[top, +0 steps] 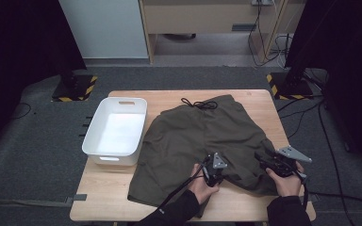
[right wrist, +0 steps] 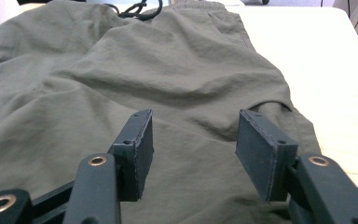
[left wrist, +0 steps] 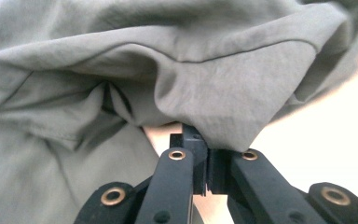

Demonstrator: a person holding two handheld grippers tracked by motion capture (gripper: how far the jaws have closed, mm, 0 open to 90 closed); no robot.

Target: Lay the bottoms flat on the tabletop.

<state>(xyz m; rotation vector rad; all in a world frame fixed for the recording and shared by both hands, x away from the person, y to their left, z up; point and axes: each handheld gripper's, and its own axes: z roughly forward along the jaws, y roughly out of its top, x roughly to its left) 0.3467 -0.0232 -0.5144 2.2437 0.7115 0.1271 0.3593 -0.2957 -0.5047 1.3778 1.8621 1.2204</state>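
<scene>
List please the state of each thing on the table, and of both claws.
shorts: spread flat on the table, near hem lifted into a fold
drawstring: loose, lying at the waistband
white bin: upright, nothing inside
left claw: shut on the shorts' hem
right claw: open above the fabric, pads not pressing on it

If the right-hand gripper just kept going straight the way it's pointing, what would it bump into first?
Most likely the olive shorts. The right gripper has its jaws open just above the fabric, aimed along it toward the waistband, so the cloth's raised folds would probably meet it first.
</scene>
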